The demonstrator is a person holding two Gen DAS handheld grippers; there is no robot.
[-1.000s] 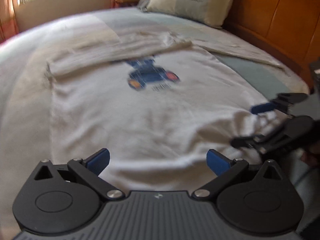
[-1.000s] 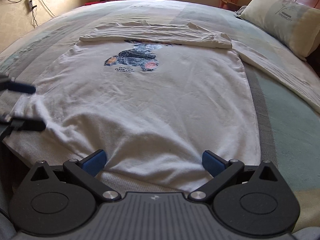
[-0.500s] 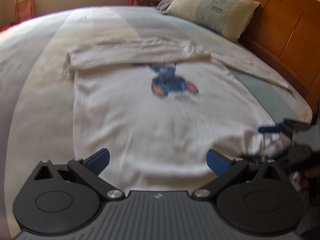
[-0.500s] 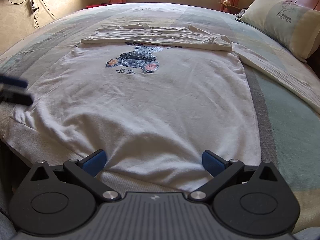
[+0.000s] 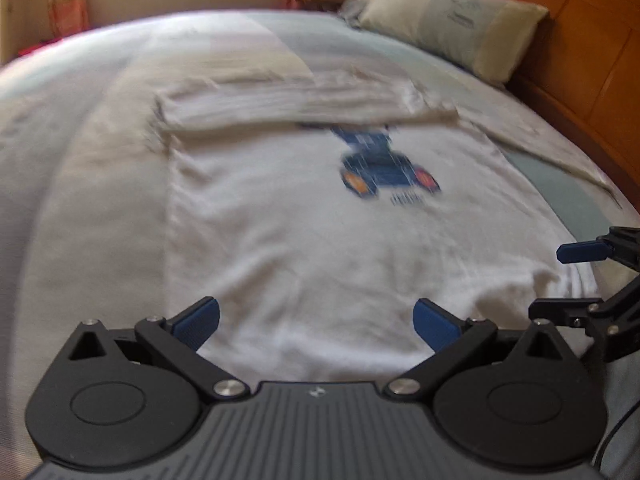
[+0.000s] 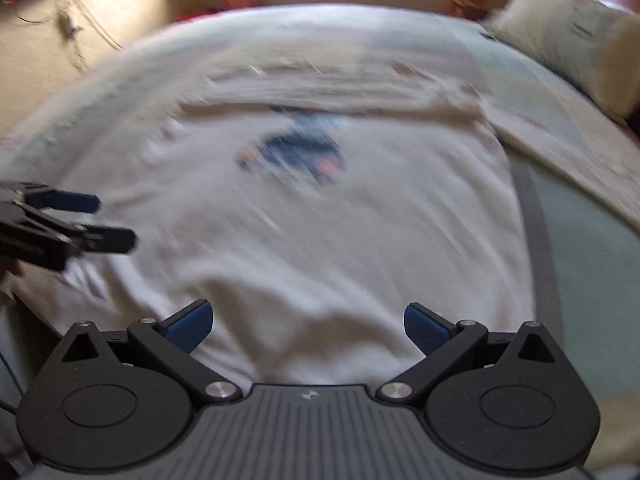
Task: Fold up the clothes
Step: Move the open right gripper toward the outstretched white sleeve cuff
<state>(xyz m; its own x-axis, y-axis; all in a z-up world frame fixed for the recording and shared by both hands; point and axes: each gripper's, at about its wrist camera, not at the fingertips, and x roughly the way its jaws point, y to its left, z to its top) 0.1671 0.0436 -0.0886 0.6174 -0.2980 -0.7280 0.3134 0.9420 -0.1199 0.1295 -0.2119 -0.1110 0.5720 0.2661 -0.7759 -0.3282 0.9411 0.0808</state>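
A white long-sleeved shirt (image 5: 304, 240) (image 6: 320, 216) with a blue print (image 5: 388, 176) lies flat on the bed, one sleeve folded across its far end. My left gripper (image 5: 316, 322) hovers open over the shirt's near hem with nothing between its blue pads. It also shows at the left edge of the right wrist view as the left gripper (image 6: 92, 220), open. My right gripper (image 6: 308, 326) is open above the hem too, nothing held. In the left wrist view the right gripper (image 5: 560, 280) stands at the shirt's near right corner. Both views are blurred by motion.
A pillow (image 5: 452, 24) (image 6: 572, 36) lies against the wooden headboard (image 5: 592, 60) at the far right. The other sleeve (image 5: 540, 144) trails right over the green-striped bed cover (image 6: 584, 248). A wall with cables (image 6: 68, 28) stands at the left.
Both cameras have swung; the right wrist view is now blurred and nearer the shirt. The left gripper has come further in over the shirt's left hem. Both grippers remain open.
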